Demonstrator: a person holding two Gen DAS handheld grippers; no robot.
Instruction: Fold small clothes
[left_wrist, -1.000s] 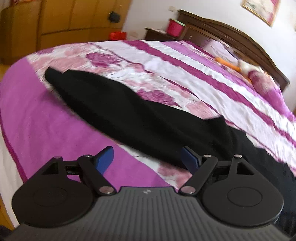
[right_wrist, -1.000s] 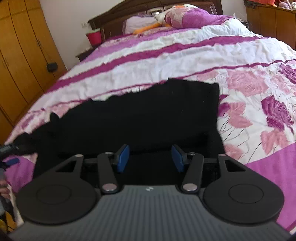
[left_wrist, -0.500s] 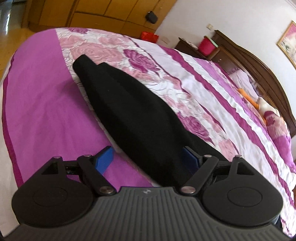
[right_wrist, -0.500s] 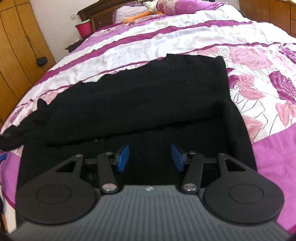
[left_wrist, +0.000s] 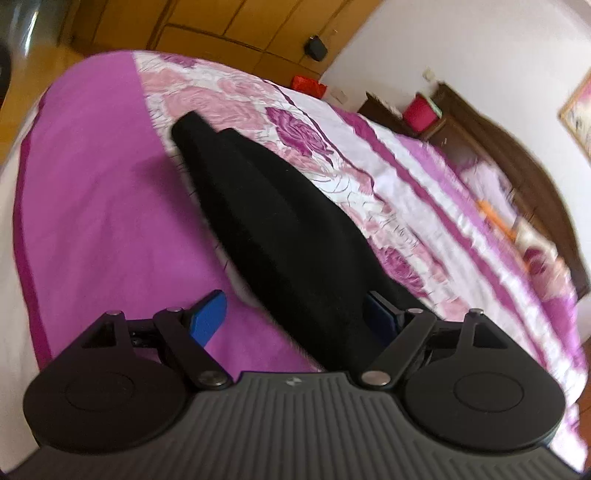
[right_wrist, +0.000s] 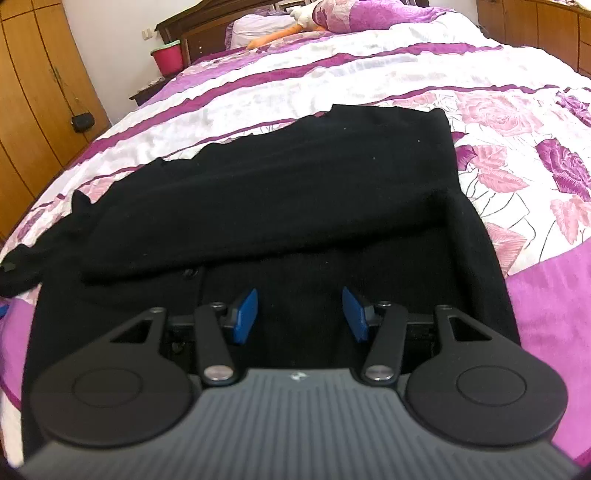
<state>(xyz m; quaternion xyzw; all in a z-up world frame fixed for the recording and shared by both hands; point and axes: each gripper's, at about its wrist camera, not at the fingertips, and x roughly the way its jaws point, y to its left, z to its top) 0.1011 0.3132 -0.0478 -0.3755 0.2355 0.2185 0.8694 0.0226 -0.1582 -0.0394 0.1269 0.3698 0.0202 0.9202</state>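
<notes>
A black knit garment (right_wrist: 295, 192) lies on the purple floral bedspread (right_wrist: 517, 155), its far half folded over the near half. My right gripper (right_wrist: 300, 315) hovers just above the garment's near part, jaws partly apart with nothing pinched between the blue pads (right_wrist: 245, 317). In the left wrist view one long black sleeve (left_wrist: 280, 229) runs from the upper left down between my fingers. My left gripper (left_wrist: 295, 317) stands wide open. The sleeve lies against the right pad (left_wrist: 380, 314), while the left pad (left_wrist: 208, 319) is clear of it over plain purple cloth.
The bed's edge drops to a wooden floor (left_wrist: 22, 74) at the left. Wooden wardrobes (right_wrist: 33, 92) stand beyond it. A red bin (right_wrist: 168, 57) sits on a nightstand by the dark headboard (right_wrist: 207, 26). A pillow and an orange and white soft toy (right_wrist: 291, 29) lie at the bed's head.
The left gripper rolled and shifted so that the sleeve now runs between its fingers instead of lying across ahead. The right gripper sank closer to the garment. Neither opening changed.
</notes>
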